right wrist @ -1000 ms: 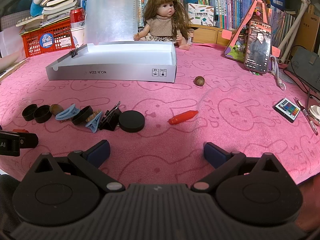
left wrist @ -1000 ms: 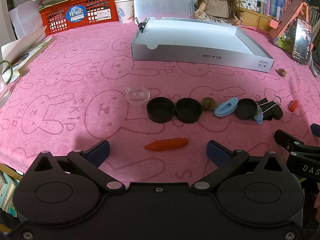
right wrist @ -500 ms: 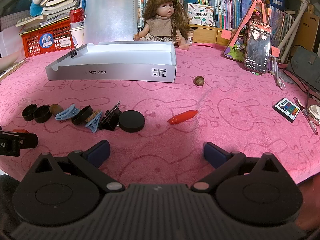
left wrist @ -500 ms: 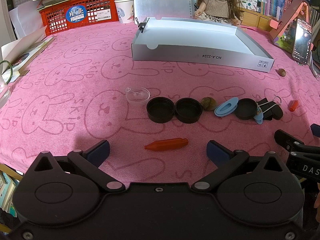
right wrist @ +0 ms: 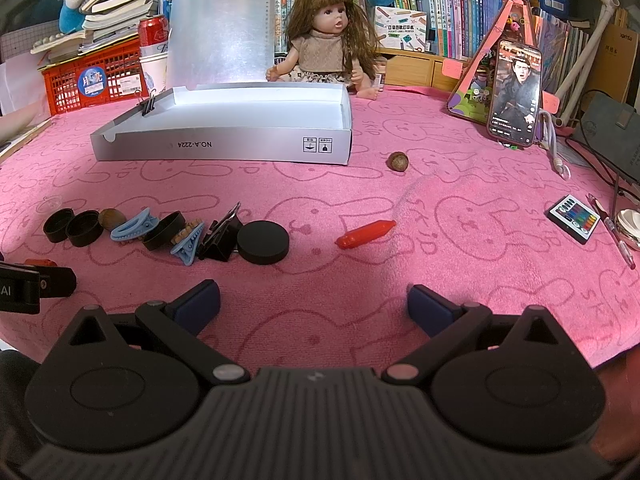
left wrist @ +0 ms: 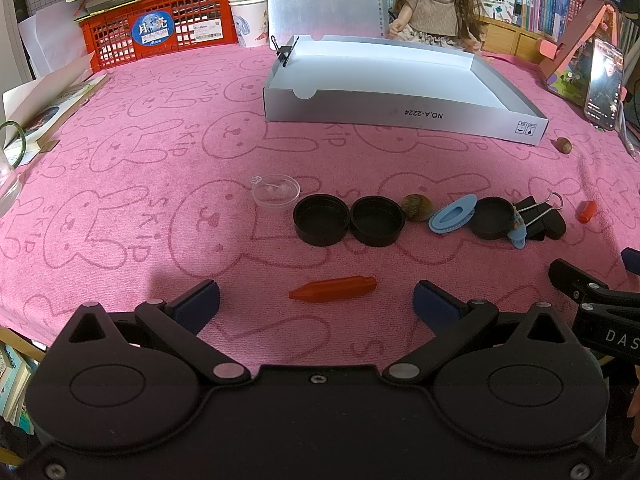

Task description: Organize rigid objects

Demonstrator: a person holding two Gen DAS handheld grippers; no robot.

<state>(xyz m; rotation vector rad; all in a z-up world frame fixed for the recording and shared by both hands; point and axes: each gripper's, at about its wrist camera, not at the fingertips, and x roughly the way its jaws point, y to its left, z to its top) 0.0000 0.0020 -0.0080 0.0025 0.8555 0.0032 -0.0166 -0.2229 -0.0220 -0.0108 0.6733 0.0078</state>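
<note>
A row of small items lies on the pink cloth: black caps [left wrist: 321,219] [right wrist: 263,242], blue hair clips [left wrist: 453,219] [right wrist: 134,225], a black binder clip [left wrist: 538,214] [right wrist: 222,236], a brown nut [left wrist: 416,207] and a clear cup [left wrist: 276,192]. One red pointed piece [left wrist: 334,289] lies just ahead of my open left gripper [left wrist: 316,304]. Another red piece [right wrist: 365,234] lies ahead of my open right gripper [right wrist: 313,303]. The open silver box [left wrist: 400,114] [right wrist: 224,146] stands behind, empty inside.
A doll [right wrist: 330,54], a red crate [left wrist: 156,30], books, a phone on a stand [right wrist: 514,94] and a small remote [right wrist: 573,218] ring the cloth. An acorn [right wrist: 397,161] lies right of the box. A binder clip [left wrist: 285,53] grips the box's left wall.
</note>
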